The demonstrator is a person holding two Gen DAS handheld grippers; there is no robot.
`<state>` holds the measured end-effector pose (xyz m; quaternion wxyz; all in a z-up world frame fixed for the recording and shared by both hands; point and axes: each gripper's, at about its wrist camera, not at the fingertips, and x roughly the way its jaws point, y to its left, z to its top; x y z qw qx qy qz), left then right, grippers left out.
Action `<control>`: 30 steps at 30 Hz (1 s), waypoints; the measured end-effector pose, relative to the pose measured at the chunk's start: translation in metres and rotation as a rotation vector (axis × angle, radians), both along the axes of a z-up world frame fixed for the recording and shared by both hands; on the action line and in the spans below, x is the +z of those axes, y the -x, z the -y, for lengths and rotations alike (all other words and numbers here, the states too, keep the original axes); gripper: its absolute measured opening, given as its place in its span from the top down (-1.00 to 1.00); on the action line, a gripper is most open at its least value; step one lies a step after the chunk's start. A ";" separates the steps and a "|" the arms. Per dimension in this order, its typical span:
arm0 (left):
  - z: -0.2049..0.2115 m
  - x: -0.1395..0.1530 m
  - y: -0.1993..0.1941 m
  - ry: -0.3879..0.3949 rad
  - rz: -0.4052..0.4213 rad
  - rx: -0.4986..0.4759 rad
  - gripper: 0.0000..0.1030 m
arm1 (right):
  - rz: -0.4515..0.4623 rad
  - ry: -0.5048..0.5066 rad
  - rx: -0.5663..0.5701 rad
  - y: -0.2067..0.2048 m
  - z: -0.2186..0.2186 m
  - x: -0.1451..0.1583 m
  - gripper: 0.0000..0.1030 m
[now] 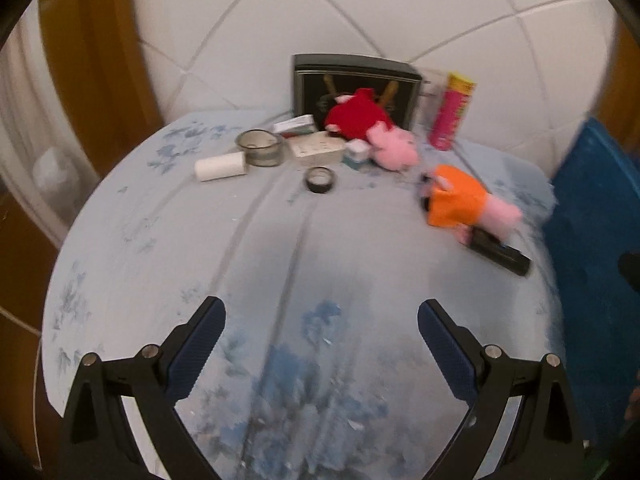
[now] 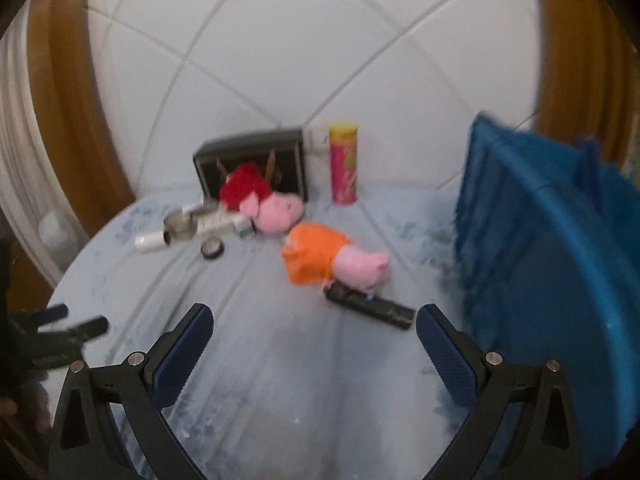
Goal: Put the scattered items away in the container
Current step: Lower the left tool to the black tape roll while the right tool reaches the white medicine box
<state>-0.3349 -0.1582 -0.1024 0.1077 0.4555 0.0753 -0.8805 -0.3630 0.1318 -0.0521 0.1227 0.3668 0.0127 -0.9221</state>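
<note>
1. Plushies first: the orange-dressed pig plush (image 2: 320, 258) is lying on its side near the middle-right of the tabletop (image 1: 280, 248), just beside the blue container (image 2: 560, 280). Its pink head looks to be resting on or touching a dark flat bar (image 2: 370, 307), maybe a remote, too blurry to say.
2. Handling guess: it's soft and light and will squash under the pads, so I'd pinch the thick orange body rather than the head. Shouldn't slip, nothing to break.
3. A second pig plush in red (image 1: 360, 120) leans against a dark box (image 1: 352, 76) at the back. Same deal, squishy and easy.
4. Trickier stuff around it: a clear round cup (image 1: 260, 147), a white roll (image 1: 220, 166), a small black tape ring (image 1: 320, 179), a few small cartons (image 1: 316, 148), and an upright pink-and-yellow tube (image 1: 450, 112). The cup looks stiff and slick, and the tube could topple.
5. Left tongs (image 1: 320, 316) are spread wide with nothing in them, hovering over the near edge of the tabletop.
6. Right tongs (image 2: 314, 322) are also wide apart and empty, pointing at the orange plush and the bar.
</note>
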 end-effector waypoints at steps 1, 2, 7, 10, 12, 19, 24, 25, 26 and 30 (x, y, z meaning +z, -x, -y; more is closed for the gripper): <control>0.004 -0.004 0.007 0.005 0.003 0.011 -0.91 | 0.017 -0.016 0.011 0.013 0.002 -0.011 -1.00; 0.008 -0.008 0.012 0.009 0.013 0.017 -0.91 | 0.025 -0.029 0.010 0.020 0.001 -0.018 -1.00; 0.026 -0.032 0.049 0.003 0.059 0.044 -0.91 | 0.108 -0.059 -0.001 0.066 0.003 -0.057 -1.00; 0.028 -0.041 0.076 0.012 0.069 0.028 -0.91 | 0.143 -0.064 -0.025 0.090 0.005 -0.074 -1.00; 0.030 -0.049 0.099 0.014 0.070 0.008 -0.91 | 0.159 -0.066 -0.031 0.103 0.005 -0.080 -1.00; 0.021 -0.093 0.190 0.019 0.107 -0.065 -0.91 | 0.199 -0.071 -0.057 0.168 0.019 -0.104 -1.00; -0.004 -0.128 0.246 0.037 0.116 -0.097 -0.54 | 0.178 -0.019 0.018 0.211 0.054 -0.114 -1.00; -0.004 -0.135 0.254 0.042 0.119 -0.098 -0.48 | 0.174 0.007 0.032 0.218 0.060 -0.116 -0.99; -0.005 -0.142 0.262 0.046 0.121 -0.099 -0.46 | 0.174 0.034 0.049 0.226 0.067 -0.119 -0.99; -0.011 -0.170 0.286 0.053 0.141 -0.112 -0.44 | 0.197 0.080 0.134 0.252 0.099 -0.136 -0.48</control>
